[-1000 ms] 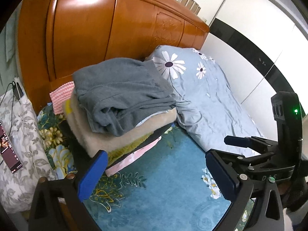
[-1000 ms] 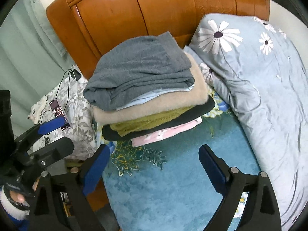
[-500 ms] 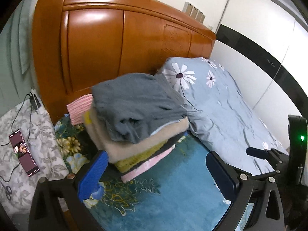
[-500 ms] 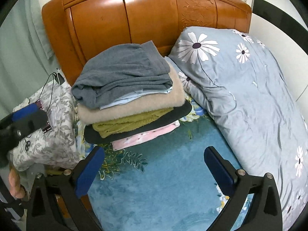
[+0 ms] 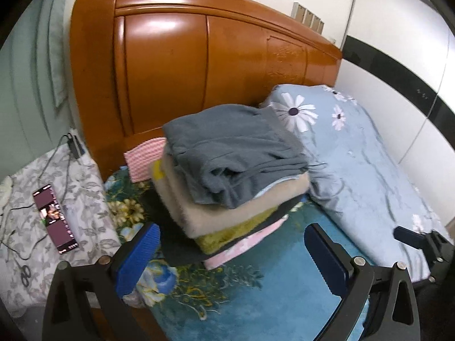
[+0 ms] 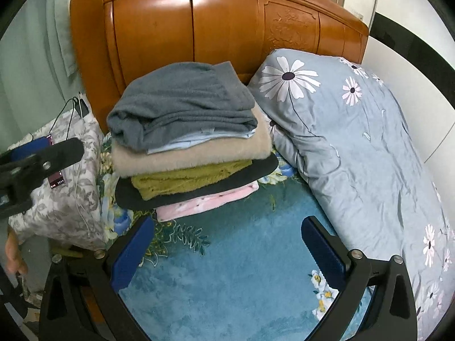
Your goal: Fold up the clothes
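Note:
A stack of folded clothes [image 5: 227, 182] [image 6: 187, 142] sits at the head of the bed. A grey garment [image 5: 233, 147] [image 6: 182, 105] lies on top, over beige, olive, black and pink layers. My left gripper [image 5: 231, 251] is open and empty, above the teal bedspread in front of the stack. My right gripper [image 6: 227, 244] is open and empty, also short of the stack. The right gripper shows at the right edge of the left wrist view [image 5: 423, 244]; the left gripper shows at the left edge of the right wrist view [image 6: 37, 159].
A wooden headboard [image 5: 199, 71] [image 6: 213, 28] stands behind the stack. A blue floral quilt [image 5: 355, 164] [image 6: 355, 130] lies on the right. A bedside stand under grey floral cloth [image 5: 42, 213] holds a lit phone [image 5: 55, 221], cables and scissors. A pink pillow [image 5: 145, 159] sits behind the stack.
Both grippers have pulled back and up from the stack; it looks smaller and more of the headboard shows. The stack has not moved. Both grippers stay open.

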The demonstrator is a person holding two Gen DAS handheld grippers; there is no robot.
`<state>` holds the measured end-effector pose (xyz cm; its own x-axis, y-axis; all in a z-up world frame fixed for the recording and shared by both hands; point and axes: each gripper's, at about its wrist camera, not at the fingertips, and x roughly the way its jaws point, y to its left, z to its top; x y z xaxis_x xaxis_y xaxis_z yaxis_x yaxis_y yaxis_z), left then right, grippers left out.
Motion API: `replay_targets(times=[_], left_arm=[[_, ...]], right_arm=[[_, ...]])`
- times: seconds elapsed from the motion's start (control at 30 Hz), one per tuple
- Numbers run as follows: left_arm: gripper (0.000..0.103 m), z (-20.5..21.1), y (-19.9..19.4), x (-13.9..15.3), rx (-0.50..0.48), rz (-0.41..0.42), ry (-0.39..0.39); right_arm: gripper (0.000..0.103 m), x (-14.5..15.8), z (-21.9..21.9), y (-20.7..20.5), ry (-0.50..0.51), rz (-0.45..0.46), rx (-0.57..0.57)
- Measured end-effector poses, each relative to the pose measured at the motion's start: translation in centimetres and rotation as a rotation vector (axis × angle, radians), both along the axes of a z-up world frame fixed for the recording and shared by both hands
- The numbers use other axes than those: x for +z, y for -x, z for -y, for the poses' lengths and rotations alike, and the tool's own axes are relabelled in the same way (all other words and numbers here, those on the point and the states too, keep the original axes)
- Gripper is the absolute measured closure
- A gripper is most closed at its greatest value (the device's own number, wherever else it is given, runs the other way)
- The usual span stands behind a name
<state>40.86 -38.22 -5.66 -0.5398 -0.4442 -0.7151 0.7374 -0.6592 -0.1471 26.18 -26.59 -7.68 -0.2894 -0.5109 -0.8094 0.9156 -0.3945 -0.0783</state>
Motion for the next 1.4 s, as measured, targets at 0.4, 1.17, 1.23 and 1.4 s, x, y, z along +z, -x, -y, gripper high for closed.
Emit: replay_targets(times=[0.4,1.17,1.23,1.4], left_arm=[[0.0,-0.1,1.3,-3.5,-0.032,0.098,-0.018],[0.0,1.3,2.3,-9.3,-0.059,0.216,-0.095],[0.0,1.3,2.4,-9.7,-0.066,0.221,-0.092],[0.0,1.1,2.7,-10.6,-0.082,0.233,-0.101]], right_arm=[[0.0,-1.1,0.2,-2.3,0.018,-0.061,0.027],[0.0,-7.4,2.4,-1.3,-0.16,-0.013,0.015],[0.0,-7.5,2.4,-1.1,-0.159,0.001,0.01],[0.0,-7.7,2.1,-0.5,-0.166,0.014,-0.007]])
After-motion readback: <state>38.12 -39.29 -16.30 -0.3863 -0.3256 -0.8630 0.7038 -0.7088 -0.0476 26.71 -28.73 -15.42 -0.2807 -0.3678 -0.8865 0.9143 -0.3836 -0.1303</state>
